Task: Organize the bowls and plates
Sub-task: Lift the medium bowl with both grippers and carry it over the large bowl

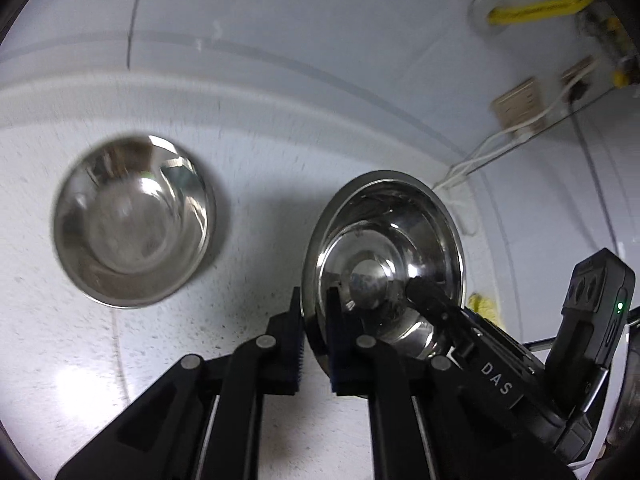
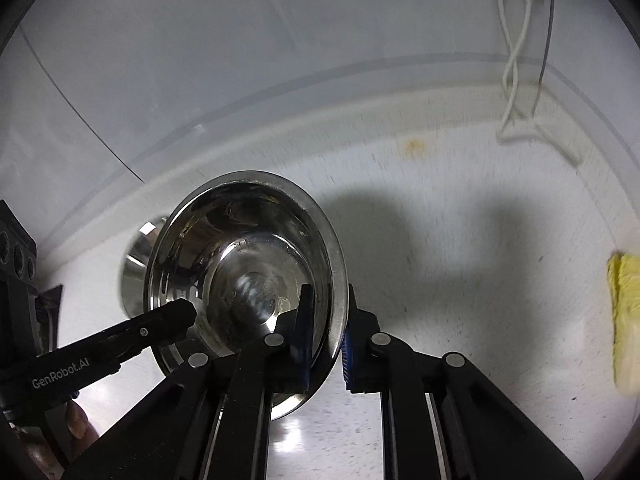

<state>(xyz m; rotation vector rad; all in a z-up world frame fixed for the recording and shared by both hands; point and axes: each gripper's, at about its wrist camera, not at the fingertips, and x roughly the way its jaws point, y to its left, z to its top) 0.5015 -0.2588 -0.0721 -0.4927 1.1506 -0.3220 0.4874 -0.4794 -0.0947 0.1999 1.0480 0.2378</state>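
Both grippers are clamped on the rim of one steel bowl [image 1: 384,256], from opposite sides. In the left wrist view the left gripper [image 1: 316,328] has one finger inside the bowl and one outside, pads pressed to the rim at the bowl's left edge. The right gripper [image 2: 326,328] grips the same way at the bowl's right edge, blue pads on either side of the rim. Each tool's fingers also show in the other's view, reaching into the bowl from the far side.

The held bowl is tilted, its open face turned toward the cameras, above a white speckled countertop [image 1: 168,360] (its shadow falls on the surface to the right in the right wrist view).

A second steel bowl [image 1: 134,222] sits upright on the countertop, well to the left of the held one and apart from it.

At the right edge of the countertop lies a yellow cloth [image 2: 626,320]. A wall socket [image 1: 518,104] with white cables [image 1: 496,144] is on the backsplash.
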